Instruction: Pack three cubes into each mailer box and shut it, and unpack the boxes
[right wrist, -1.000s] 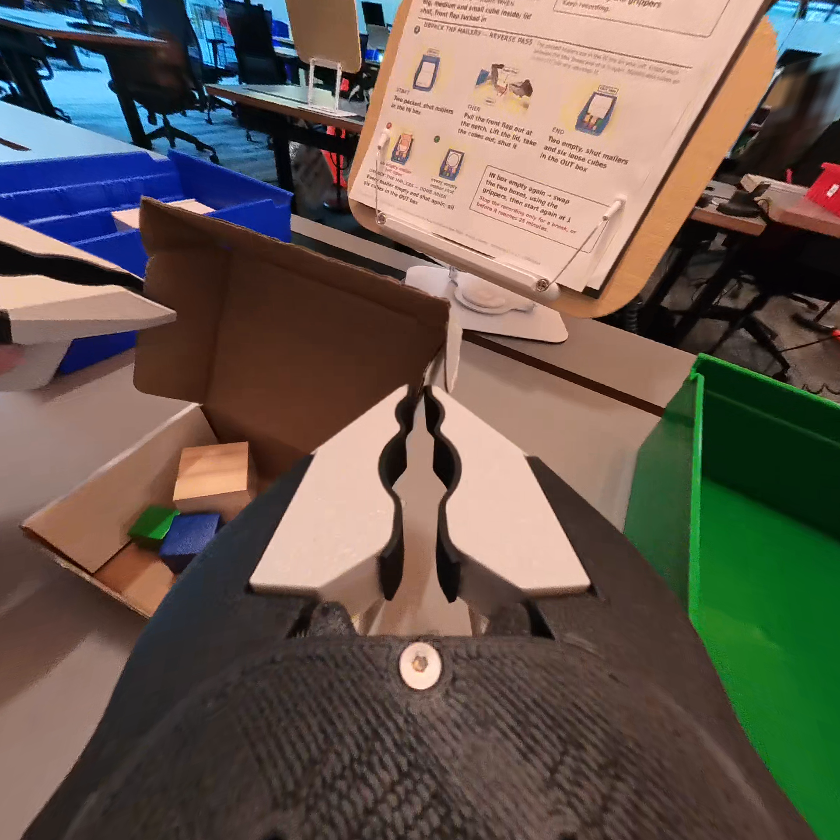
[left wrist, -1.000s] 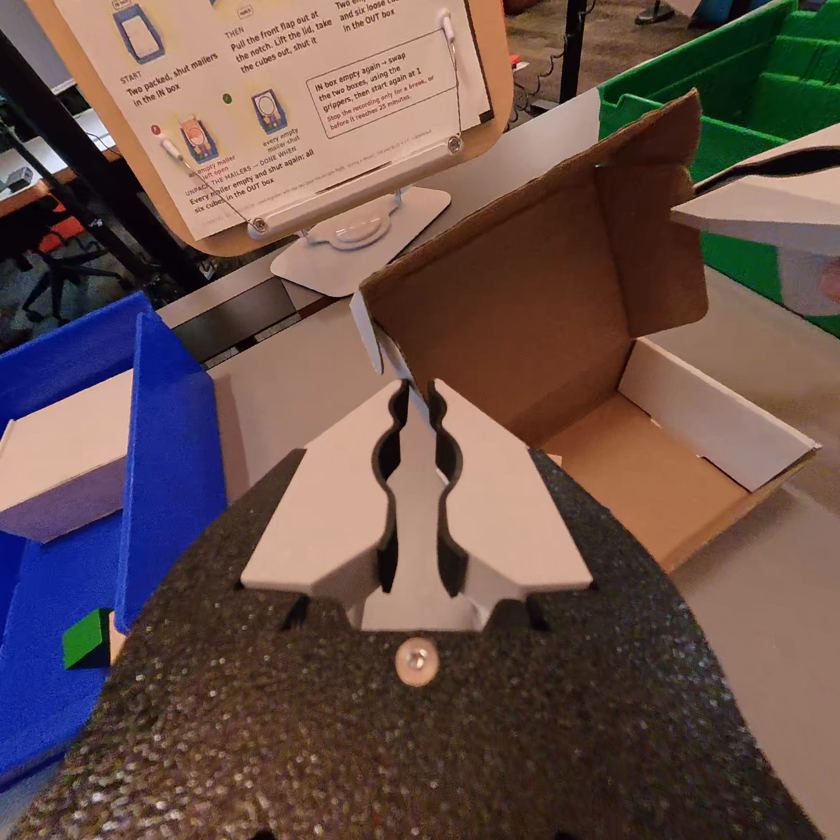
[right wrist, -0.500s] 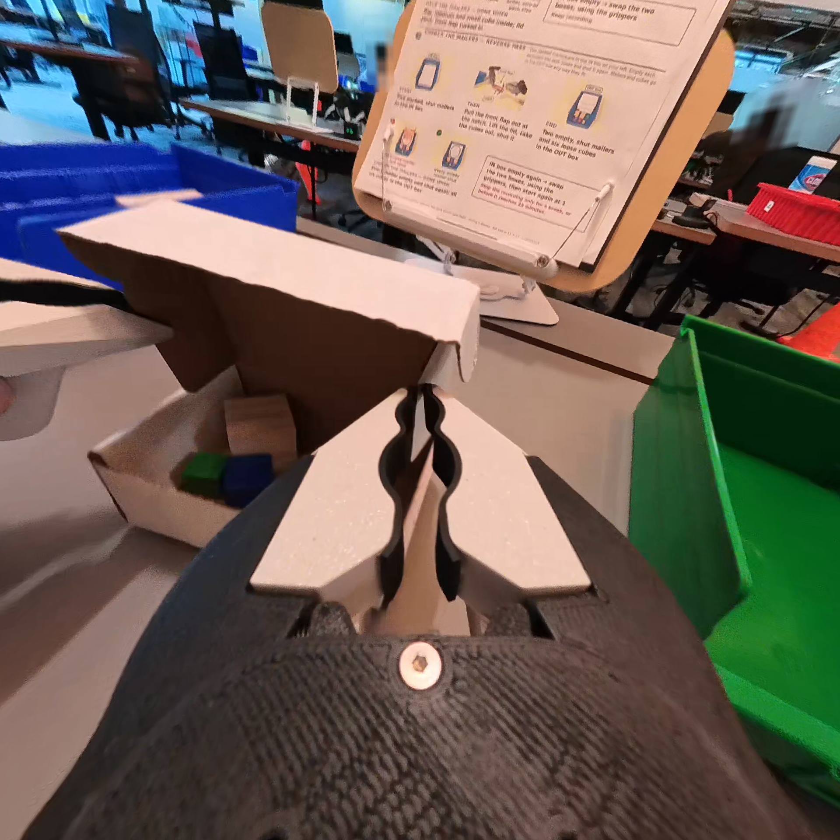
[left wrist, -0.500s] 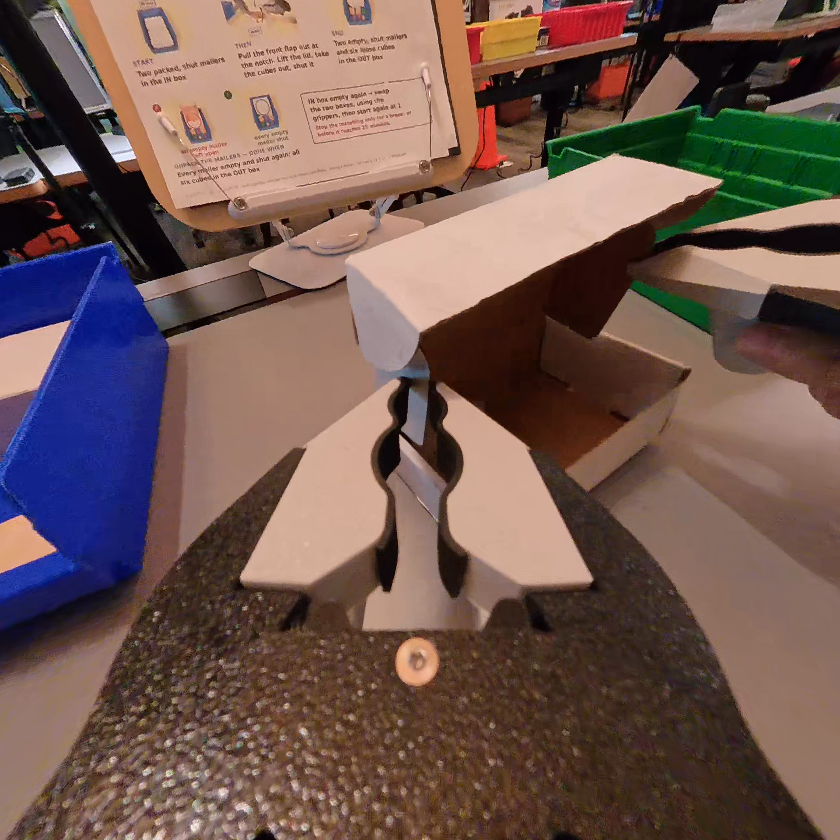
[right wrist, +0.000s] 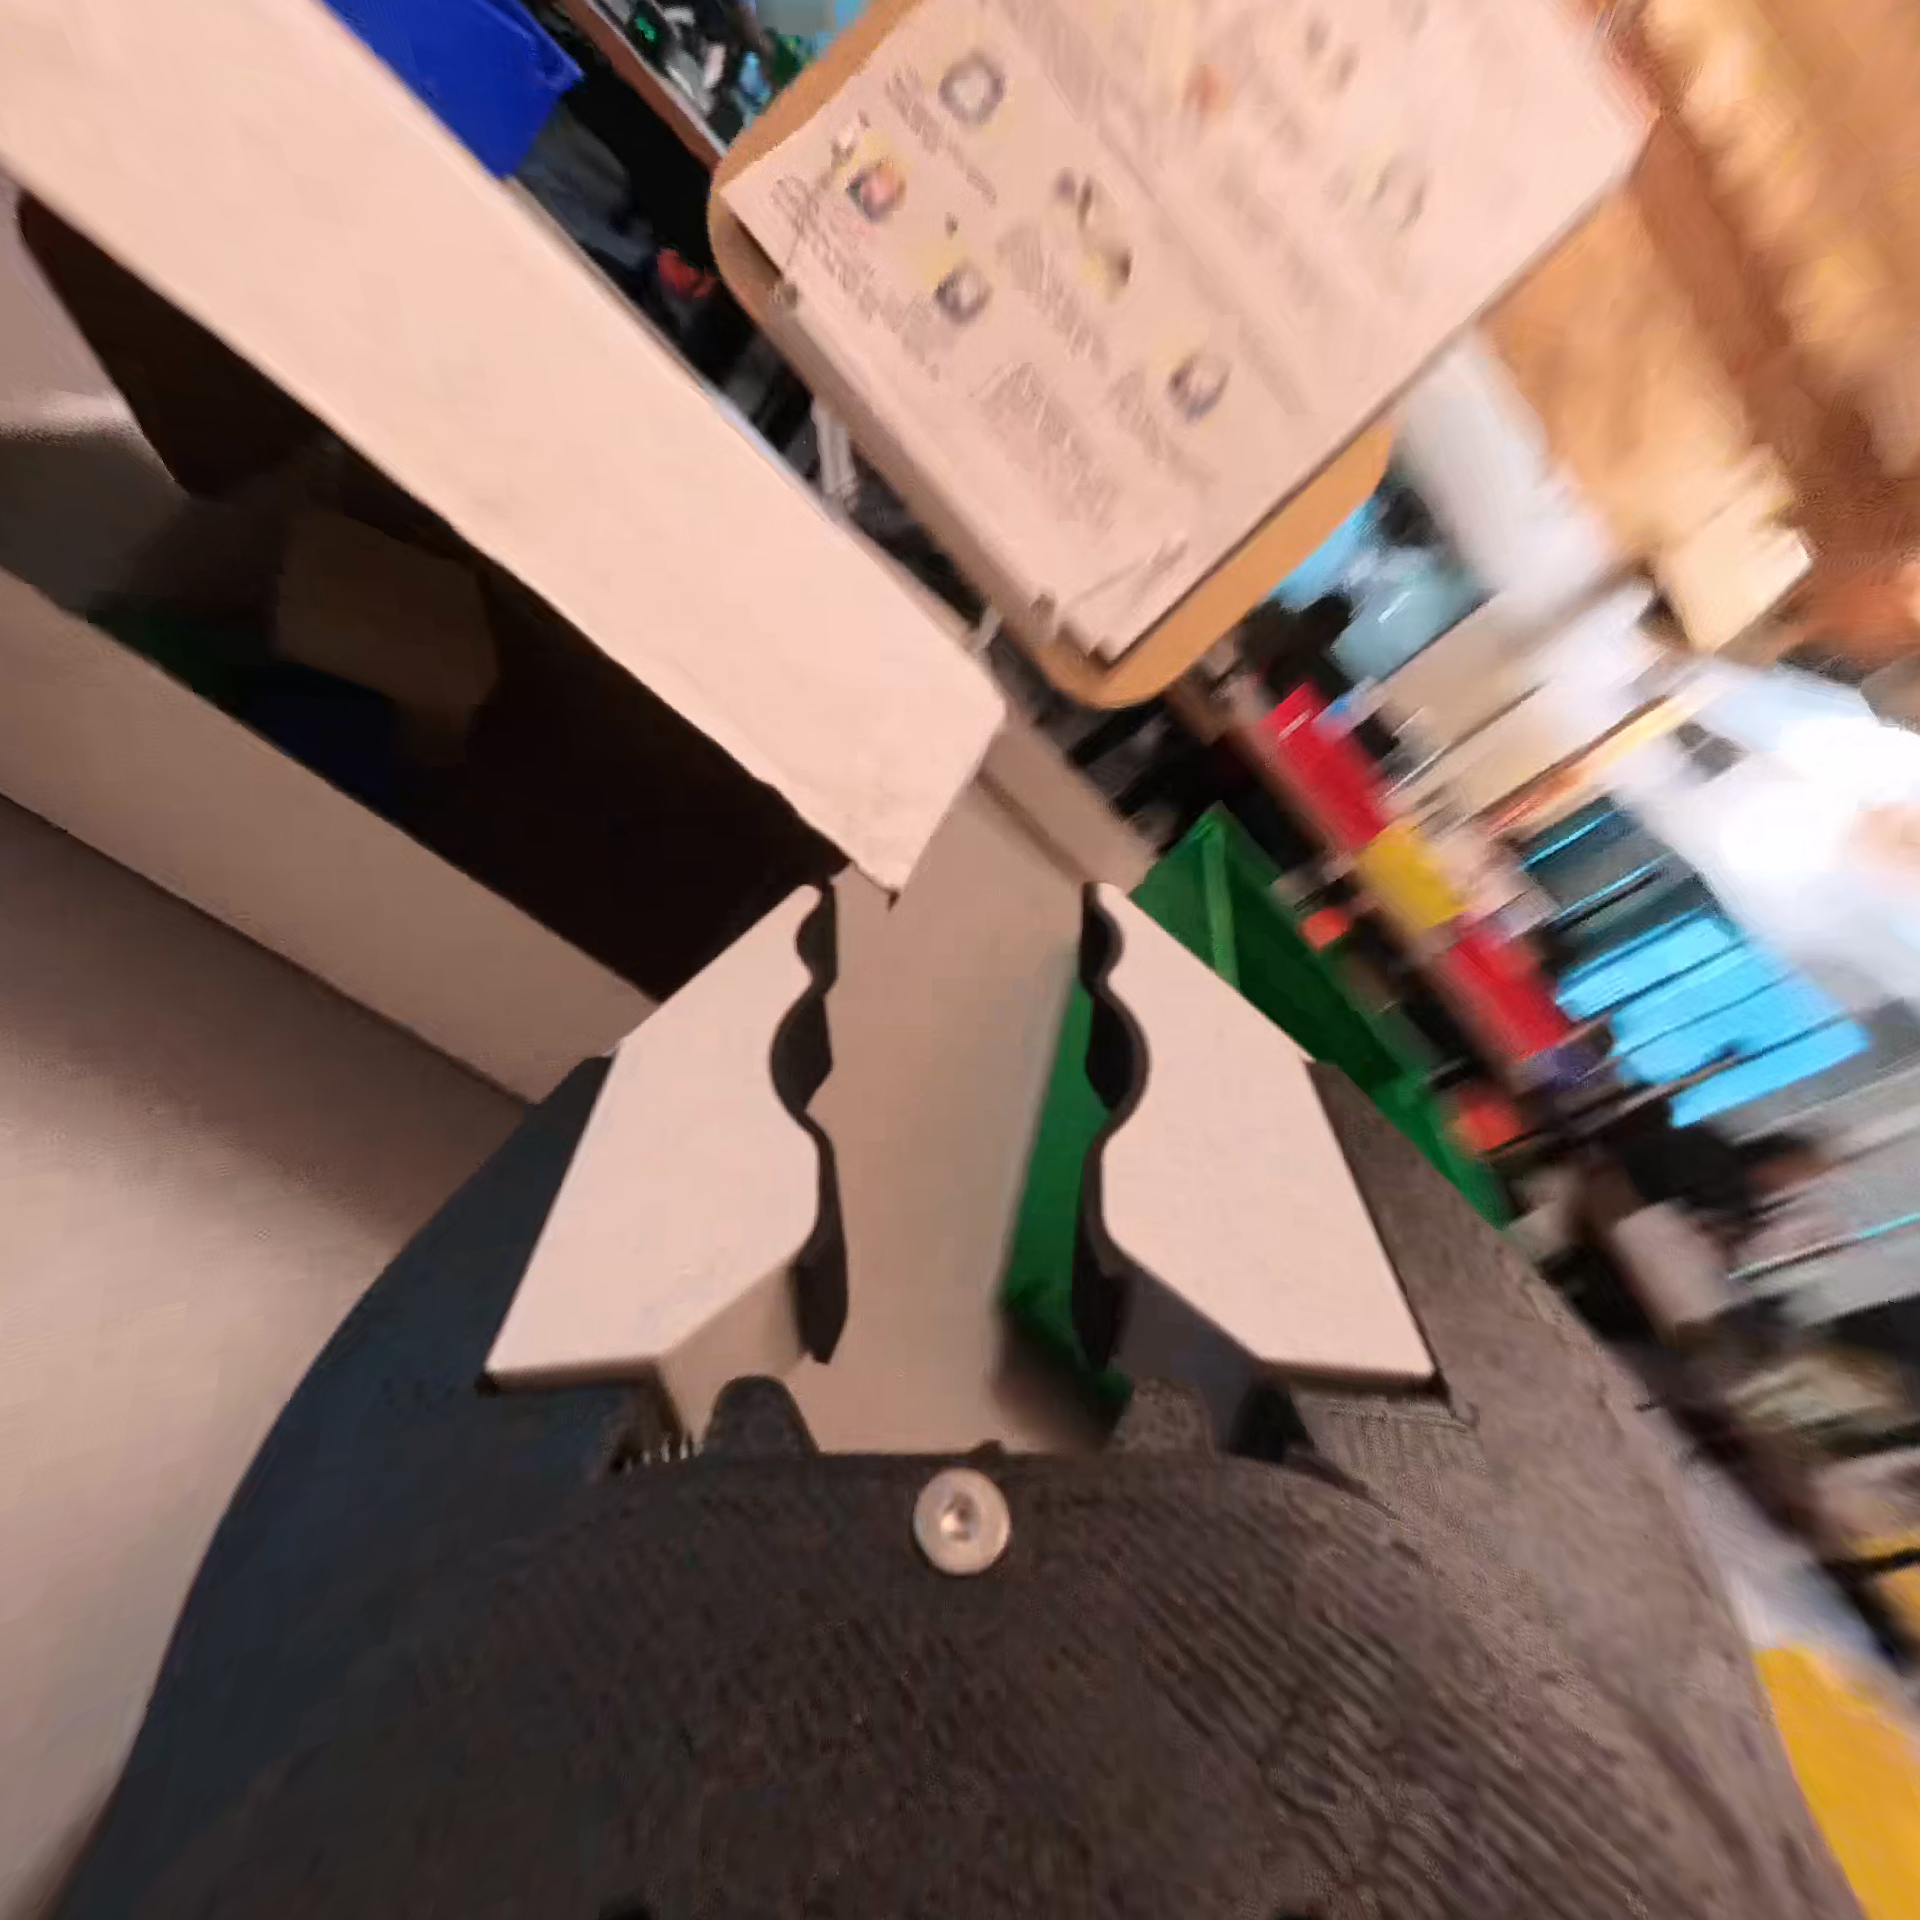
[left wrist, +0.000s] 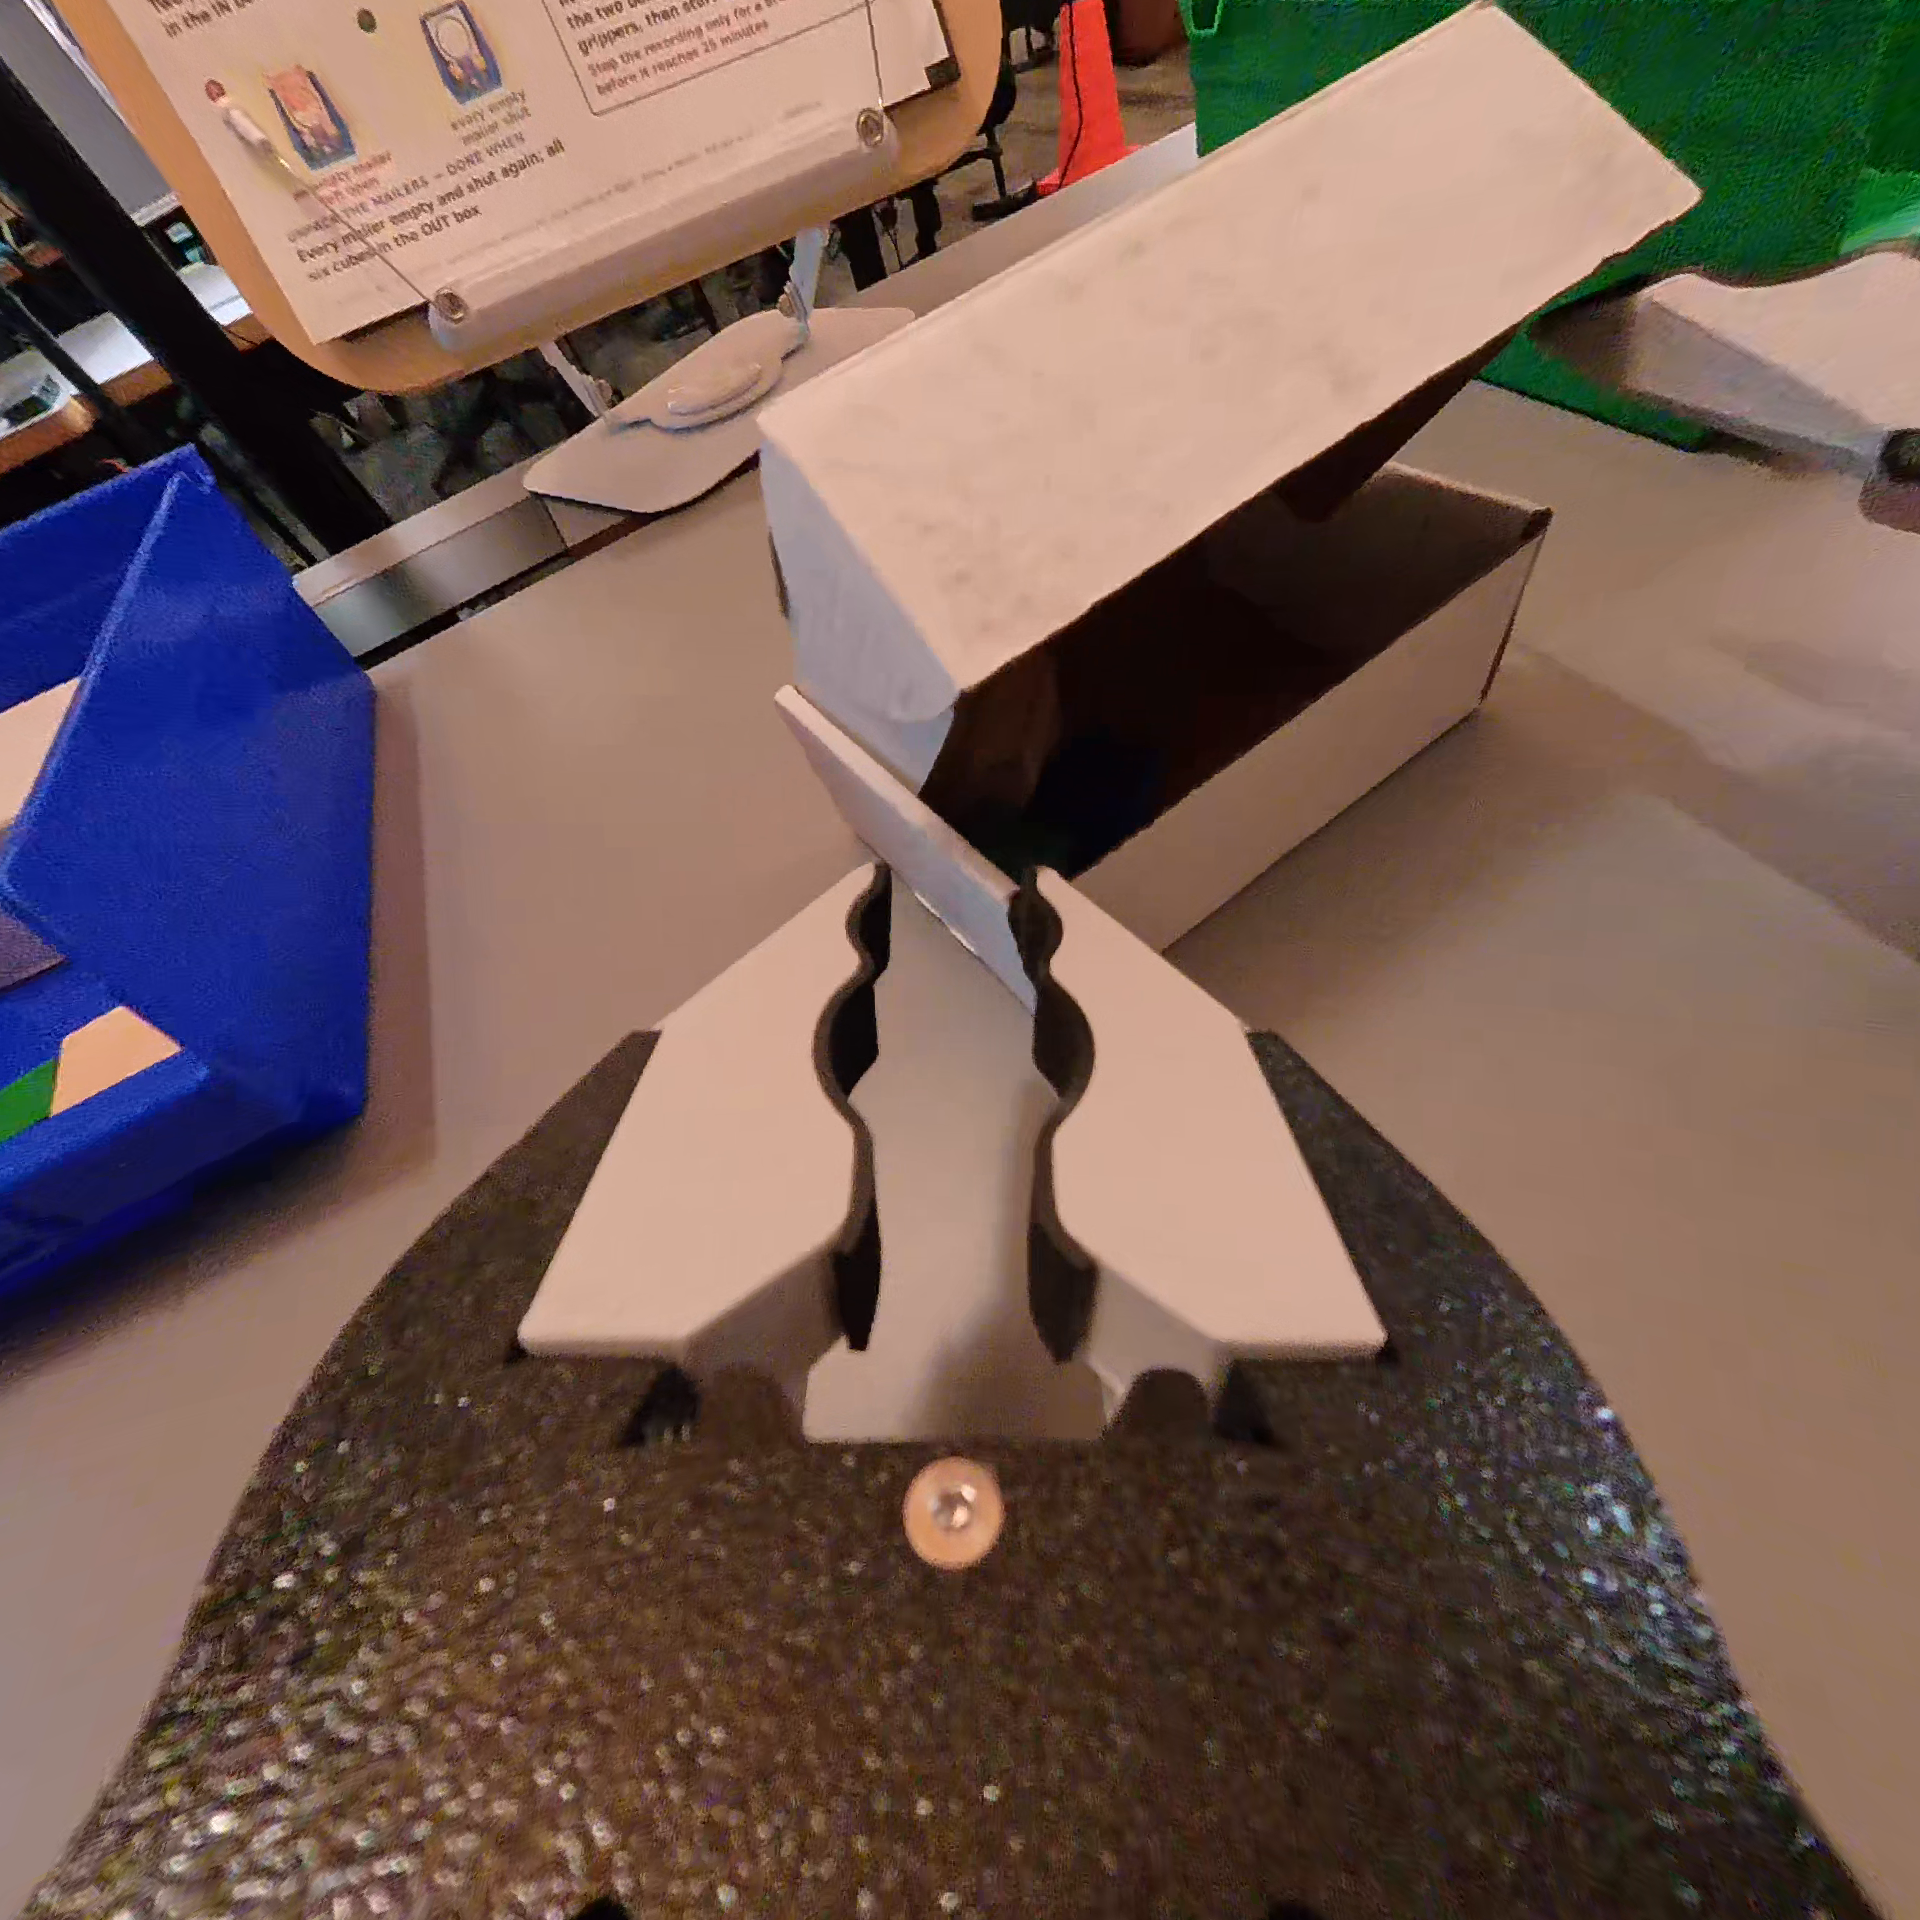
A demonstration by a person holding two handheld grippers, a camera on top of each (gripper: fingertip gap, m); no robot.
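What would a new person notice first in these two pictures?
First comes the white mailer box at the middle of the grey table, its lid half lowered over a dark inside. The left tongs stand open at the box's near side flap, and the right tongs stand open under the lid's corner. A blue bin sits at the left.

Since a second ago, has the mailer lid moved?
Yes. The lid has swung down from upright toward the box base, judged against the instruction stand behind it. It is not shut yet: a dark gap is left.
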